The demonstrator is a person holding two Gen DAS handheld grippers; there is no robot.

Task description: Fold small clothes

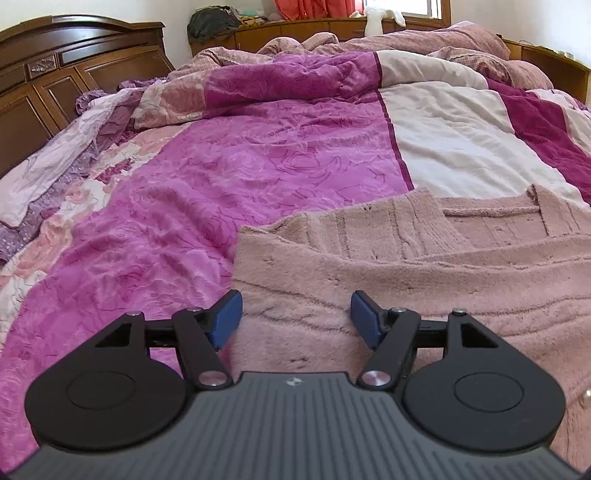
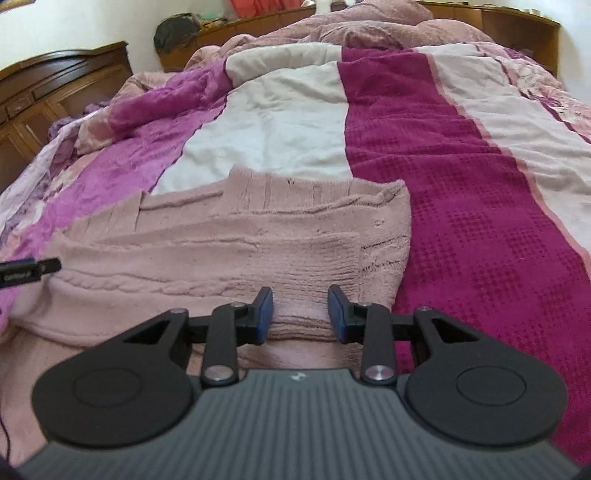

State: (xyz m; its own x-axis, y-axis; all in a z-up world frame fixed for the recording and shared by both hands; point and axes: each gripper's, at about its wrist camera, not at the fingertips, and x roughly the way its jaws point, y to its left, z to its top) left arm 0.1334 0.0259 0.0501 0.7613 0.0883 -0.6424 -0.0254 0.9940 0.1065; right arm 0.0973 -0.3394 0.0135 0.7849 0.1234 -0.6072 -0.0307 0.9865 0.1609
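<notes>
A bed with a dark carved wooden headboard carries everything. A quilt covers it in long stripes: bright pink, cream and deep magenta, with a flowered border at the sides. Toward the far end the quilt is bunched into rumpled heaps. On the near part lies a dusty-pink knit sweater, partly folded, across the pink, cream and magenta stripes.
</notes>
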